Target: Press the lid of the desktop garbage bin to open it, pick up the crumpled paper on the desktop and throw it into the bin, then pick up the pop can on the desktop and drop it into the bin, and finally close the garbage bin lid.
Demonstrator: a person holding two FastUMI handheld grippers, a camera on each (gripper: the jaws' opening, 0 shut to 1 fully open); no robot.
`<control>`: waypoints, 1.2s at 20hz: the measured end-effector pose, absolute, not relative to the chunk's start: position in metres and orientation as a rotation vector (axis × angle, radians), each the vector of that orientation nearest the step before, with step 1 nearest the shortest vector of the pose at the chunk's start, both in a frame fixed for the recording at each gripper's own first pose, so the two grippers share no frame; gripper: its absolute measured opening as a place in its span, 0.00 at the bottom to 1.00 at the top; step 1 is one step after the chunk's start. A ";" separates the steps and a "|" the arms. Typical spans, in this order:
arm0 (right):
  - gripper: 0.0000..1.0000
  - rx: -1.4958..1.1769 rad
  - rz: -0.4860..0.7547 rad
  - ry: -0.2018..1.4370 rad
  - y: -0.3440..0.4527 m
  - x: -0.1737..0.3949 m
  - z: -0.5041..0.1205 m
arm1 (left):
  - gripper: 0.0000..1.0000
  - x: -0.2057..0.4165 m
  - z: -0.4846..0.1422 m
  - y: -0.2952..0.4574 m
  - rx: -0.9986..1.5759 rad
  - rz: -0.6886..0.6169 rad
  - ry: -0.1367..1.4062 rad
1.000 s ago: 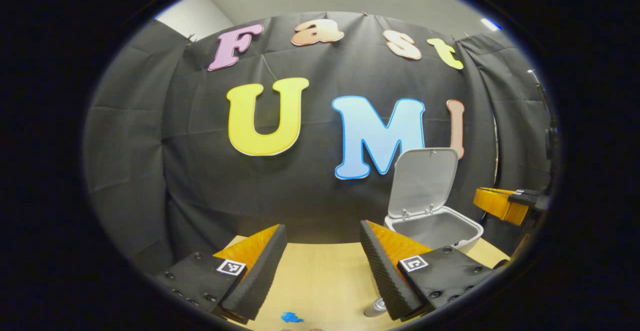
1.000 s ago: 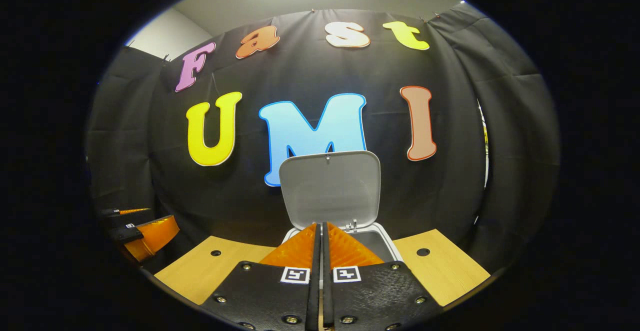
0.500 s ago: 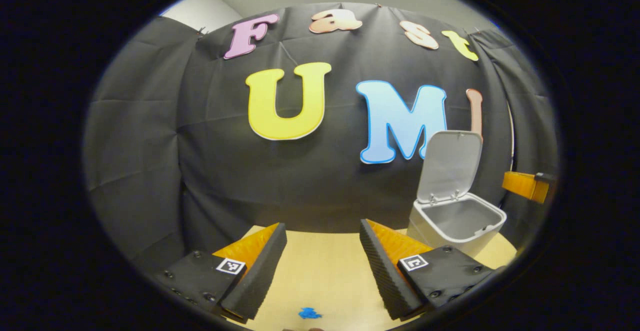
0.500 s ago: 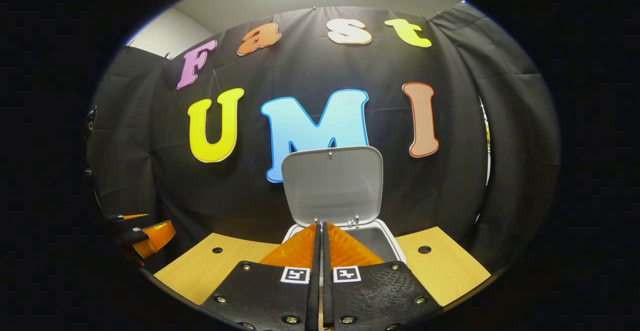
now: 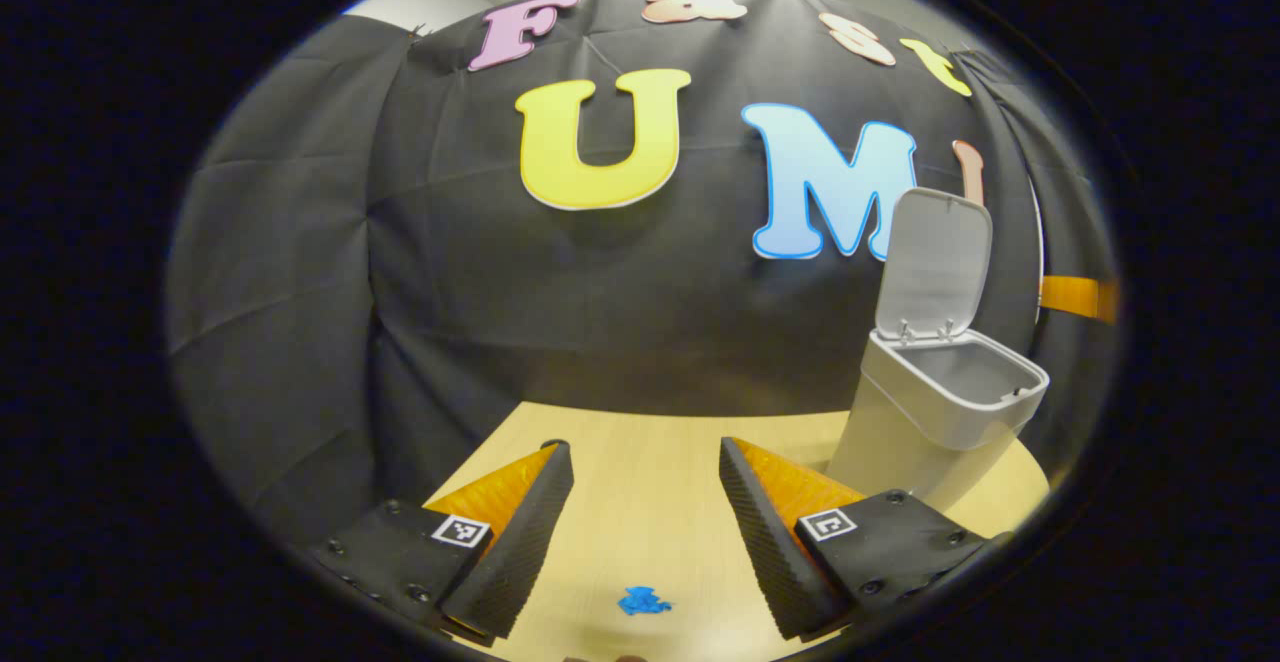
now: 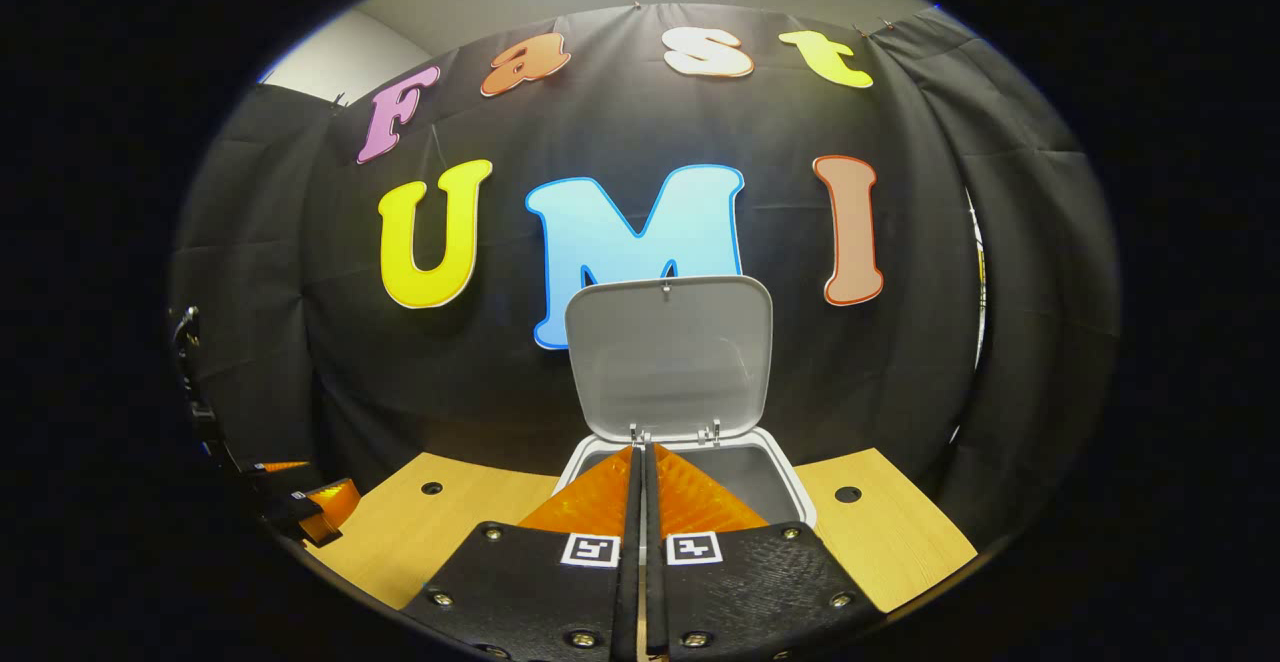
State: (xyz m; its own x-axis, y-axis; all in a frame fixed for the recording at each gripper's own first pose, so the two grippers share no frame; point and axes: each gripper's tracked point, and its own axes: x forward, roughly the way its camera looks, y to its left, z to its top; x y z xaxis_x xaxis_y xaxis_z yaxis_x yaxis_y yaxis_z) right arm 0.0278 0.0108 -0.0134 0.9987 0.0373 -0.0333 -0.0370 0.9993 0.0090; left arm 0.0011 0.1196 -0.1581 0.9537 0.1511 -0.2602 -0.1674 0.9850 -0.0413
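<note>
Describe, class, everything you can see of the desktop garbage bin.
The garbage bin is a pale grey, plastic-looking box standing upright on the wooden desktop. Its lid is open, swung up on two small hinges at the back rim, roughly vertical before the black wall. The visible interior looks empty. The right gripper, fingers together, hovers over its opening.

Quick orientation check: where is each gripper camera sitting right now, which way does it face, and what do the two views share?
Left gripper view: rides the left gripper, low over the table, facing the booth wall; its own fingers stand apart at the bottom, bin off to the right, blue scrap between the fingers.
Right gripper view: rides the right gripper, facing the bin head-on over its opening; its own fingers are together.
Shared: the bin with its lid raised, the table, the wall.
</note>
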 end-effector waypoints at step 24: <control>0.03 -0.074 0.016 0.192 0.015 0.022 -0.058 | 1.00 -0.035 -0.389 0.126 -0.156 0.156 0.633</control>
